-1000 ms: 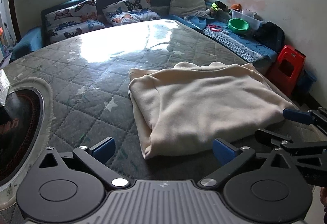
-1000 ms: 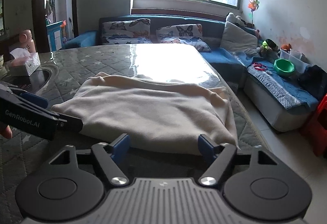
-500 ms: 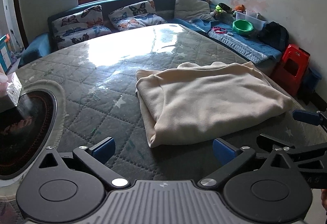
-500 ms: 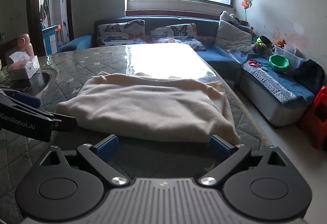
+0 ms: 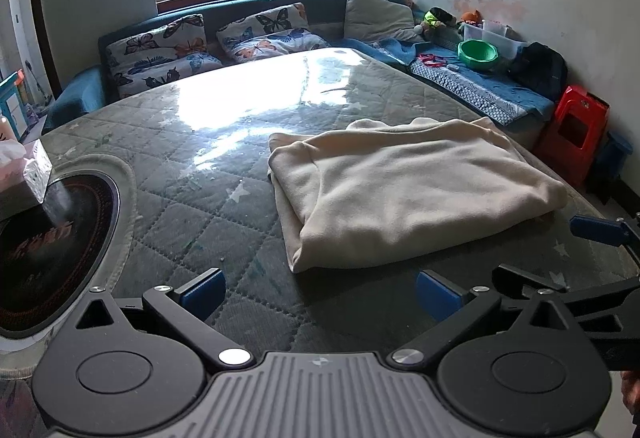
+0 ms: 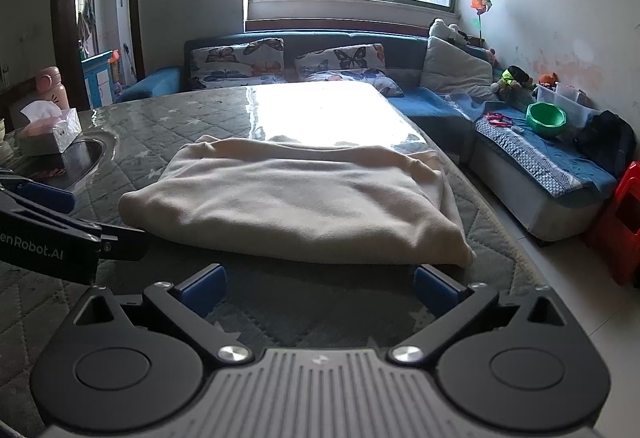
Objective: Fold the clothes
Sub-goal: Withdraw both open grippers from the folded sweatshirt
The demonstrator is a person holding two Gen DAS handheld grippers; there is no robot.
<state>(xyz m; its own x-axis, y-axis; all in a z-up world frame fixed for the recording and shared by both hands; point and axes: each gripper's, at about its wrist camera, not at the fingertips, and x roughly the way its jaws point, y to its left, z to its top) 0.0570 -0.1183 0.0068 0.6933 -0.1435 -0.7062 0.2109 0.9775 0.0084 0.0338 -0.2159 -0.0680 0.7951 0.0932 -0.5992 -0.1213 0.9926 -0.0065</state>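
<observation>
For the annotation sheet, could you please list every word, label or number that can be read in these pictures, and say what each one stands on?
"enRobot.AI": white letters on the side of the left tool, right wrist view; the first letter is cut off by the picture's edge.
Reddish characters on the round black glass plate set in the table: too blurred to read.
Print on the tissue box: too small to read.
Nothing else bears readable text.

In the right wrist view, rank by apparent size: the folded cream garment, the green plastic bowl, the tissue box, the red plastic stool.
1. Folded cream garment, by far.
2. Tissue box.
3. Green plastic bowl, slightly smaller.
Red plastic stool: cut off by the frame edge, so unranked.
</observation>
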